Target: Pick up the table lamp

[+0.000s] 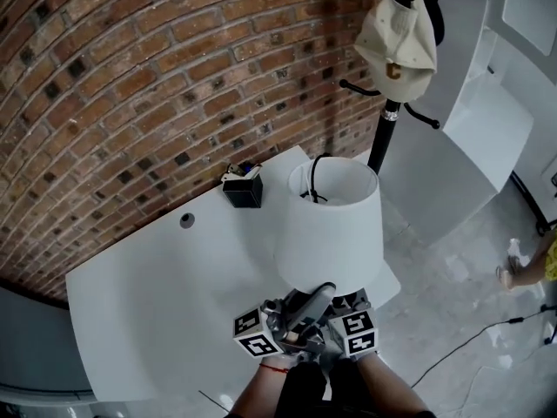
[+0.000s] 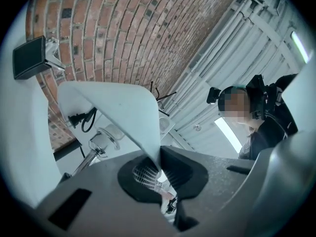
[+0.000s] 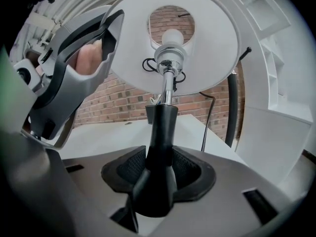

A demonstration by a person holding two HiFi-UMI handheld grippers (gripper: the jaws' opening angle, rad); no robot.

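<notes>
The table lamp (image 1: 335,225) looks already lifted, held tilted over the white table (image 1: 148,294), so little seems left but to carry it clear. Only the right gripper (image 3: 158,169) view shows pads closed against the black stem (image 3: 162,127), and only the left gripper (image 2: 158,164) view shows narrow jaws pinching the lampshade rim (image 2: 148,132); the head view hides both grips

A red brick wall (image 1: 130,77) backs the white table (image 1: 157,303), a black coat stand (image 1: 381,142) beside.
</notes>
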